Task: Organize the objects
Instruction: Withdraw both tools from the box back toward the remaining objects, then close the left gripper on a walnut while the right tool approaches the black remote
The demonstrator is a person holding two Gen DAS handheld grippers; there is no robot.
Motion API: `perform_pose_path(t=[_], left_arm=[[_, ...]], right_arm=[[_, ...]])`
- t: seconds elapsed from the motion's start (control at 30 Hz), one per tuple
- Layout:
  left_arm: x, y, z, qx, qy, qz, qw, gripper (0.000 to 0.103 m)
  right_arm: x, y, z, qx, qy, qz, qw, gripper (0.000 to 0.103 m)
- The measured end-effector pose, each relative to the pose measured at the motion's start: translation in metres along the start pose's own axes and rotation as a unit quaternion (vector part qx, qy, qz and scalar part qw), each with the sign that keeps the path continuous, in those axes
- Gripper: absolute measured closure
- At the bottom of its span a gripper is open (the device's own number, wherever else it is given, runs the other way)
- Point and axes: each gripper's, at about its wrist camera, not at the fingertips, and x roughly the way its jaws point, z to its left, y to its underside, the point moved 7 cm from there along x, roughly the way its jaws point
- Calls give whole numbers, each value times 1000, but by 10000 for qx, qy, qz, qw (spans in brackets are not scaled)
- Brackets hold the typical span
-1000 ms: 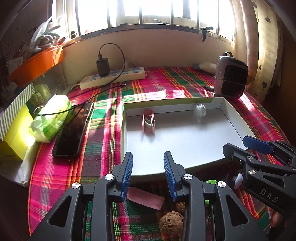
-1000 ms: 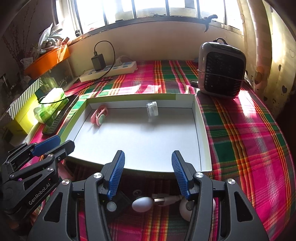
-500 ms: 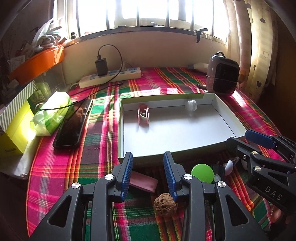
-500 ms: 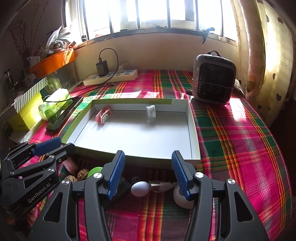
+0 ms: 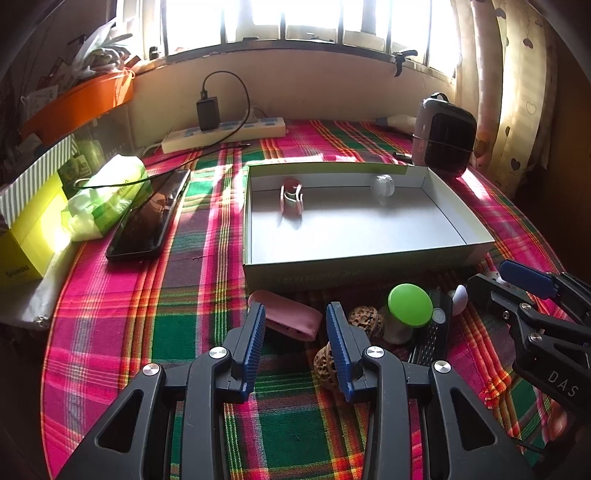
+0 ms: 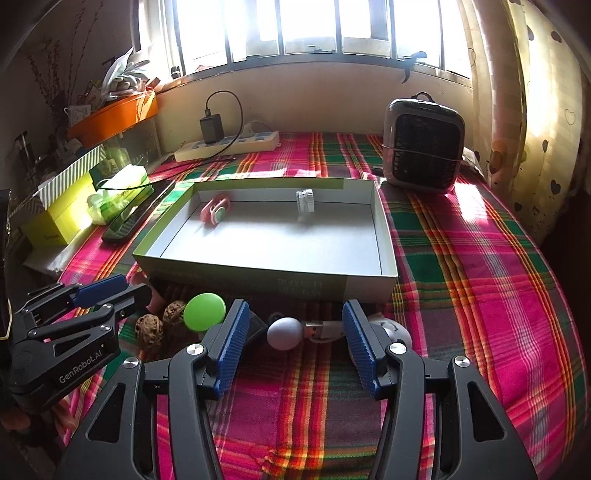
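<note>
Plaid tablecloth (image 6: pixel 480 280), sunlit window (image 6: pixel 314 26), shallow box (image 6: pixel 266 275)

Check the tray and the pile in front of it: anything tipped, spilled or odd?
Nothing spilled or damaged. In the tray, the white cap and the pink clip stand on edge against the far wall. The walnuts, green-topped piece and pink case lie outside, crowded against its near wall.

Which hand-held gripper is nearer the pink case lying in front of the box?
Left. The left hand-held gripper is open with the pink case just past its fingertips. The right hand-held gripper is open farther right, around a white egg-shaped piece.
</note>
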Motion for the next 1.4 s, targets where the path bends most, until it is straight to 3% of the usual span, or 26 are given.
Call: perform_pose_path(t=[0.5,0.77,1.4], left_arm=[[-14,13,2,-29,271,-134,9995,70],[-17,19,-4,-66,695,-80,9975,65],[5,27,-4,-77,686,278,9972,64]], right_arm=[[2,17,13,-59,-278,118,9995,49],[4,23,17,-99,-373,188,9991,49],[4,26,23,-135,-457,276,9985,49]])
